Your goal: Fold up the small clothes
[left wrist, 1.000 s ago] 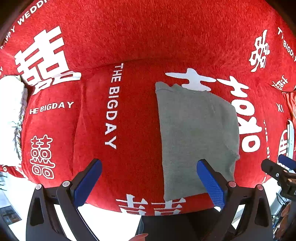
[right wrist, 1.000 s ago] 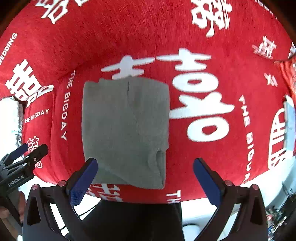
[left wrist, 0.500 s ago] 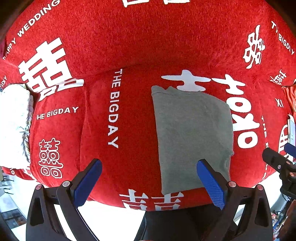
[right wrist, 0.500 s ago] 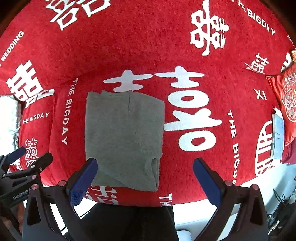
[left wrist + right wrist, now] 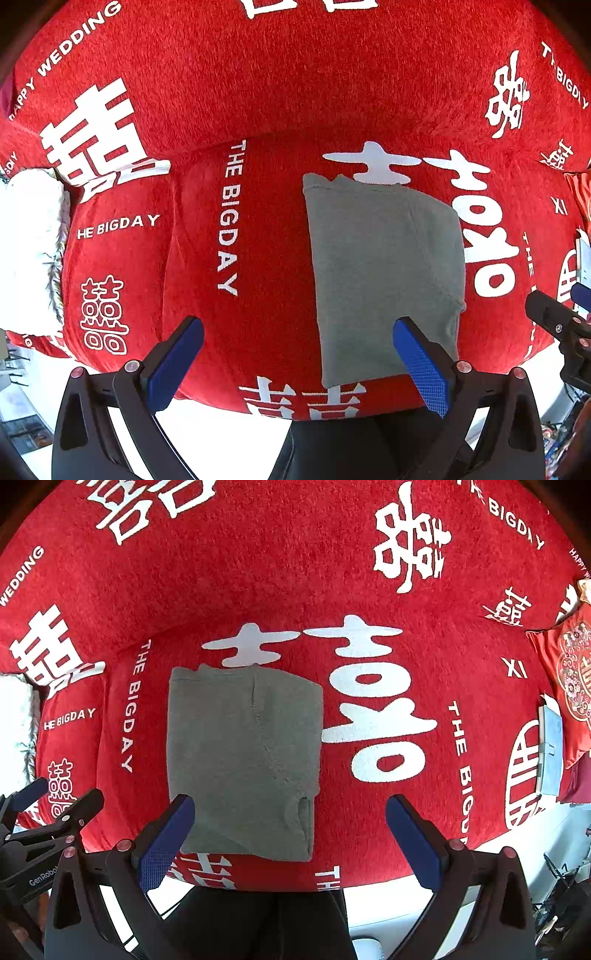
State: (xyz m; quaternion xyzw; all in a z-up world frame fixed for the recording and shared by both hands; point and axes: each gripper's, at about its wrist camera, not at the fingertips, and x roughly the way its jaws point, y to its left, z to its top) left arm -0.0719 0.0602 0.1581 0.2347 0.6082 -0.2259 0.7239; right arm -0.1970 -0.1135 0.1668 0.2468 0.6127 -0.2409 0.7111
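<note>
From where I sit at the controls, a folded grey knit garment (image 5: 243,760) lies flat in a tall rectangle on a plush red sofa cover printed with white double-happiness characters and the words "THE BIGDAY" (image 5: 369,572), near the cover's front edge. My right gripper (image 5: 290,834) hovers above that edge with its blue-padded jaws spread wide and nothing between them; its left pad (image 5: 162,849) sits over the garment's near left corner in the picture, though I cannot tell whether it touches the cloth. My left gripper (image 5: 295,363) hangs likewise spread and empty, its right pad (image 5: 421,365) overlapping the garment's lower right part in the left wrist view, the garment (image 5: 384,280) lying toward the right of that view. Each gripper shows at the margin of the other's camera: the left one as a black clamp at the lower left of the right wrist view, the right one at the right edge of the left wrist view. A pale blue flat object (image 5: 550,753) lies on the cover at far right, beside a red embroidered cushion (image 5: 569,686). A white quilted item with a silvery edge (image 5: 29,251) sits at the cover's left end. Dark-clad legs (image 5: 258,923) show below the sofa's front.
</note>
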